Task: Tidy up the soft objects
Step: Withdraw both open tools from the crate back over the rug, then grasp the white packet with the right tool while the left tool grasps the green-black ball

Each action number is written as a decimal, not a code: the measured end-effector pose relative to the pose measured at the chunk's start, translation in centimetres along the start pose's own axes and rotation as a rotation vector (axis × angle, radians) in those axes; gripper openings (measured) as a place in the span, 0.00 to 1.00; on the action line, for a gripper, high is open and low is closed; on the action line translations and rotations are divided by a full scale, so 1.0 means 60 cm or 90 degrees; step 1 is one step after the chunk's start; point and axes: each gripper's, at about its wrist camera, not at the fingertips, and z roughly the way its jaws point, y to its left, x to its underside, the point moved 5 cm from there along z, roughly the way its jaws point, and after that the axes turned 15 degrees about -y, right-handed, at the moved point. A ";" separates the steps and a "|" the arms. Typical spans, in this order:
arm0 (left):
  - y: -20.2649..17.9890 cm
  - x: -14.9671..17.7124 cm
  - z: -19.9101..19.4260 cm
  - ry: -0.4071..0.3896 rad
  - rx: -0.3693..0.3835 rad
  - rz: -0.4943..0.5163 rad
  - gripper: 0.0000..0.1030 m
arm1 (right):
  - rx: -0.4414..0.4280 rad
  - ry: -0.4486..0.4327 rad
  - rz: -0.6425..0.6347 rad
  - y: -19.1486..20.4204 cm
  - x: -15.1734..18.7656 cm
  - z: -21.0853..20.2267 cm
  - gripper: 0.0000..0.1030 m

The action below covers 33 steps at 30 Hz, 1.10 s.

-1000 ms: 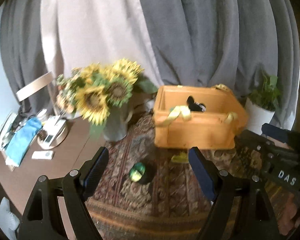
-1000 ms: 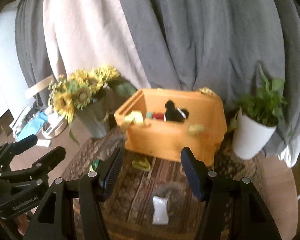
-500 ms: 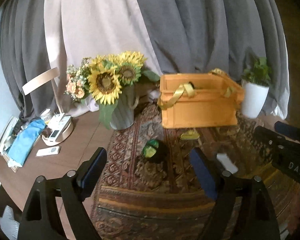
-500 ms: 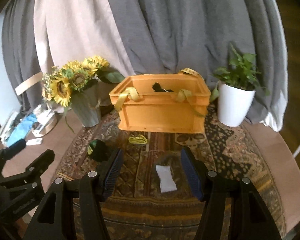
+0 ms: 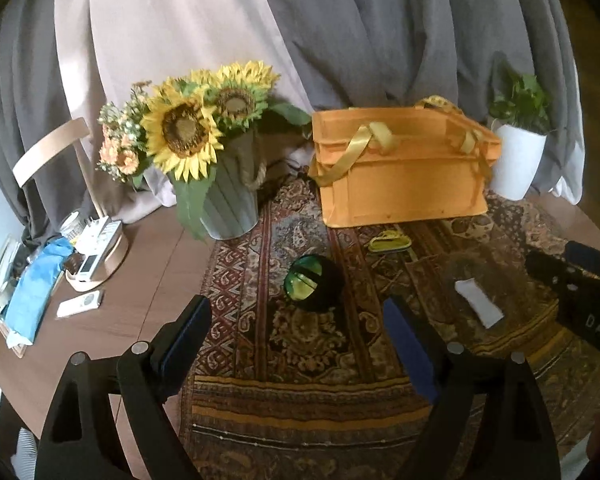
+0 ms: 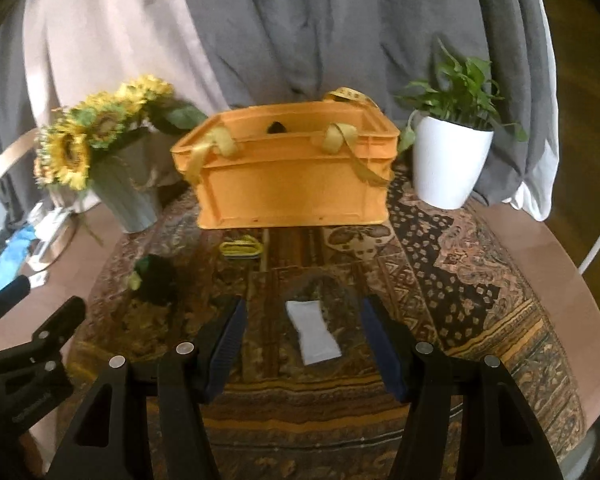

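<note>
An orange crate (image 5: 400, 168) (image 6: 292, 176) with yellow ribbons over its rim stands at the back of a patterned rug (image 5: 320, 340) (image 6: 460, 280); something black shows inside it. On the rug lie a dark green-and-black soft ball (image 5: 312, 282) (image 6: 156, 278), a small yellow soft item (image 5: 388, 242) (image 6: 241, 249) and a white flat pouch (image 5: 478, 306) (image 6: 312, 330). My left gripper (image 5: 296, 344) is open and empty, in front of the ball. My right gripper (image 6: 302, 344) is open and empty, its fingers on either side of the pouch, above it.
A grey vase of sunflowers (image 5: 204, 152) (image 6: 112, 168) stands left of the crate, a white potted plant (image 5: 518, 148) (image 6: 450, 152) on its right. Remotes, a round tray and blue cloth (image 5: 36, 288) lie on the brown table's left side. Grey curtains hang behind.
Both grippers have pulled back and lowered from the crate, so the rug items now lie nearer. The right gripper now frames the white pouch. Both stay open.
</note>
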 end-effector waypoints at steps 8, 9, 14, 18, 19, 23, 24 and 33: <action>0.005 0.021 0.058 0.003 0.005 0.023 0.86 | 0.038 0.038 -0.021 0.002 0.036 0.053 0.59; 0.005 0.022 0.065 0.001 0.004 0.028 0.86 | 0.041 0.041 -0.025 0.004 0.040 0.061 0.59; 0.009 0.027 0.106 0.002 0.009 0.043 0.86 | 0.059 0.054 -0.031 0.008 0.054 0.096 0.59; 0.010 0.037 0.137 0.015 0.020 0.051 0.86 | 0.076 0.065 -0.056 0.014 0.062 0.123 0.58; 0.010 0.039 0.143 0.017 0.022 0.051 0.86 | 0.075 0.069 -0.057 0.015 0.065 0.127 0.58; 0.006 0.049 0.169 0.024 0.031 0.058 0.86 | 0.082 0.085 -0.066 0.019 0.076 0.145 0.58; 0.006 0.051 0.174 0.027 0.035 0.056 0.86 | 0.086 0.090 -0.064 0.019 0.079 0.150 0.58; -0.004 0.068 0.220 0.060 0.050 0.041 0.86 | 0.103 0.115 -0.040 0.007 0.092 0.181 0.58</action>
